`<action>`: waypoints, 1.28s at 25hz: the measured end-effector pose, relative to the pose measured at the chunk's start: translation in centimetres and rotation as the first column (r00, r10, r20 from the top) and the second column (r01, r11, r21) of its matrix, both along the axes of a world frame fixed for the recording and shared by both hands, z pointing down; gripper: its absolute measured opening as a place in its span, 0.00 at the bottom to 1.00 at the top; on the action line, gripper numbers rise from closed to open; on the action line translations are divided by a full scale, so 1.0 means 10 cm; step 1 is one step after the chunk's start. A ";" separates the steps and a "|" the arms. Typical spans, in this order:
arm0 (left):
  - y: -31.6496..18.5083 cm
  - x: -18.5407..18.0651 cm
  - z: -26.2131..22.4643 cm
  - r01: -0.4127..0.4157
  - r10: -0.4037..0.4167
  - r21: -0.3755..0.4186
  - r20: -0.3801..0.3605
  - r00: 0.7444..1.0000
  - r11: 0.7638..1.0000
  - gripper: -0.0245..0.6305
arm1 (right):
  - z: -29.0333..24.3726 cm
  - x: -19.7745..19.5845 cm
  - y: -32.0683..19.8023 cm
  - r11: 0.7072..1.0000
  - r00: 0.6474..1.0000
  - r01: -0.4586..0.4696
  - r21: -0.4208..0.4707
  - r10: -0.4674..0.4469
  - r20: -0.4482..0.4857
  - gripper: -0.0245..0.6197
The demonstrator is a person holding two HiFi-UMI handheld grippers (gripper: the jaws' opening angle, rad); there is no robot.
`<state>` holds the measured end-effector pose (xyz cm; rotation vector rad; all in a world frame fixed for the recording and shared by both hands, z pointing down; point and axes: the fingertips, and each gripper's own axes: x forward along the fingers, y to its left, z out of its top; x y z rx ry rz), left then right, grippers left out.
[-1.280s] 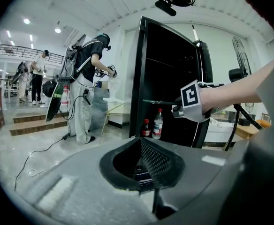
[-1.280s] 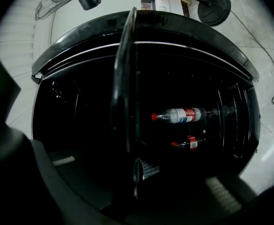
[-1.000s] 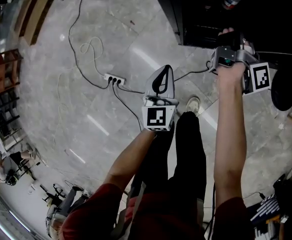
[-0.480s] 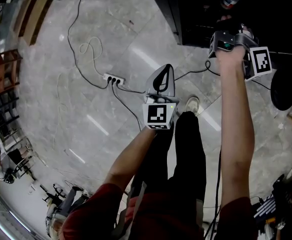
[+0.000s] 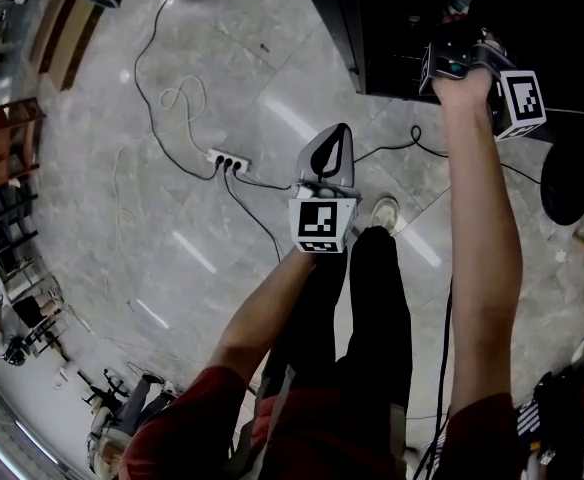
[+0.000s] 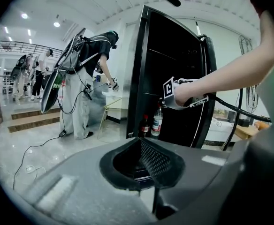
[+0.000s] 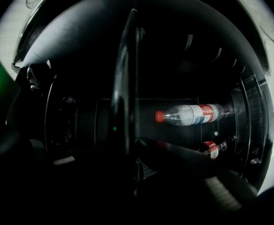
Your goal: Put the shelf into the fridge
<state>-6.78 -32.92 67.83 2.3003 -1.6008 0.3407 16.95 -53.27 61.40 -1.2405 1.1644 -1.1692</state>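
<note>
The black fridge [image 5: 392, 28] stands open at the top of the head view and shows again in the left gripper view [image 6: 174, 46]. My right gripper [image 5: 462, 30] reaches into its dark inside at arm's length. In the right gripper view a thin dark plate, the shelf [image 7: 126, 78], stands edge-on between the shut jaws of the right gripper [image 7: 132, 172]. Two bottles [image 7: 193, 115] lie beyond it in that rolled view. My left gripper [image 5: 330, 146] hangs over the floor in front of my legs, shut and holding nothing [image 6: 144, 146].
A power strip [image 5: 230, 158] with loose cables lies on the marble floor left of the left gripper. A black round object [image 5: 569, 178] stands at the right. Two bottles [image 6: 152, 123] sit low in the fridge. A person with equipment [image 6: 87, 78] stands left of it.
My right gripper has moved further up the head view, deeper into the fridge's dark opening. The left gripper has stayed almost where it was.
</note>
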 end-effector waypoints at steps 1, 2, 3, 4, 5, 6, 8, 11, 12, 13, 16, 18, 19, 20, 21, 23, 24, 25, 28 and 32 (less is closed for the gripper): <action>-0.03 0.00 -0.01 0.002 -0.002 0.000 -0.001 1.000 1.000 0.05 | -0.01 0.00 -0.04 1.000 1.000 0.001 -0.001 -0.001 -0.001 0.05; -0.06 0.00 -0.03 0.004 -0.004 0.000 -0.001 1.000 1.000 0.05 | -0.02 0.00 -0.08 1.000 1.000 0.001 -0.001 -0.001 -0.003 0.06; -0.10 -0.01 -0.03 0.005 -0.005 0.001 -0.001 1.000 1.000 0.05 | -0.02 0.00 -0.12 1.000 1.000 0.000 -0.002 0.000 -0.004 0.06; -0.12 -0.01 -0.03 0.005 -0.005 0.001 -0.001 1.000 1.000 0.05 | -0.02 0.00 -0.15 1.000 1.000 -0.004 -0.003 0.004 -0.004 0.06; -0.13 0.00 -0.02 0.005 -0.005 0.001 0.000 1.000 1.000 0.05 | -0.01 0.00 -0.17 1.000 1.000 -0.007 -0.003 0.007 -0.003 0.06; -0.13 0.00 -0.01 0.004 -0.004 0.001 0.000 1.000 1.000 0.05 | 0.00 0.01 -0.19 1.000 1.000 -0.009 -0.003 0.009 -0.002 0.06; -0.10 0.02 0.01 0.001 -0.001 0.001 -0.002 1.000 1.000 0.05 | 0.02 0.02 -0.20 1.000 1.000 -0.013 -0.002 0.013 0.000 0.06; -0.04 0.05 0.02 -0.001 0.001 0.003 0.000 1.000 1.000 0.05 | 0.05 0.04 -0.19 1.000 1.000 -0.030 -0.005 0.030 0.001 0.06; -0.02 0.05 0.02 -0.001 0.001 0.004 -0.001 1.000 1.000 0.05 | 0.06 0.06 -0.18 0.999 0.999 -0.040 -0.007 0.040 0.000 0.07; -0.01 0.05 0.03 -0.001 0.001 0.005 -0.001 1.000 1.000 0.05 | 0.07 0.08 -0.18 0.999 0.999 -0.051 -0.007 0.051 0.000 0.08; 0.01 0.03 0.03 0.000 0.000 0.007 0.001 1.000 1.000 0.05 | 0.10 0.13 -0.18 0.997 0.997 -0.073 0.000 0.073 0.000 0.09; 0.03 0.01 0.01 0.000 0.000 0.008 -0.001 1.000 1.000 0.05 | 0.07 0.09 -0.17 0.998 0.998 -0.066 -0.007 0.066 0.000 0.09; 0.04 0.01 -0.01 -0.001 0.001 0.008 -0.001 1.000 1.000 0.05 | 0.05 0.08 -0.17 0.998 0.998 -0.059 -0.009 0.059 0.000 0.09; 0.05 0.01 -0.02 -0.002 0.002 0.007 -0.001 1.000 1.000 0.05 | 0.04 0.06 -0.17 0.999 0.999 -0.051 -0.007 0.051 -0.001 0.09; 0.05 0.00 -0.02 -0.003 0.003 0.006 -0.001 1.000 1.000 0.05 | 0.04 0.05 -0.18 0.999 0.999 -0.041 -0.003 0.041 -0.001 0.09; 0.05 0.00 -0.02 -0.004 0.004 0.003 0.000 1.000 1.000 0.05 | 0.04 0.03 -0.20 1.000 1.000 -0.024 0.006 0.024 0.000 0.12; 0.05 0.00 -0.03 -0.004 0.004 0.003 0.000 1.000 1.000 0.05 | 0.03 0.02 -0.21 1.000 1.000 -0.018 0.012 0.018 0.000 0.16; 0.05 0.00 -0.03 -0.004 0.004 0.002 0.000 1.000 1.000 0.05 | 0.02 0.02 -0.21 1.000 1.000 -0.012 0.020 0.012 -0.003 0.19; 0.05 -0.02 -0.07 -0.002 0.002 0.002 0.002 1.000 1.000 0.05 | -0.03 -0.02 -0.17 0.999 1.000 0.016 0.048 -0.015 -0.021 0.26; 0.07 -0.04 -0.07 0.008 -0.008 0.010 0.006 1.000 1.000 0.04 | 0.03 -0.04 0.00 0.998 0.999 0.037 0.060 -0.036 -0.022 0.32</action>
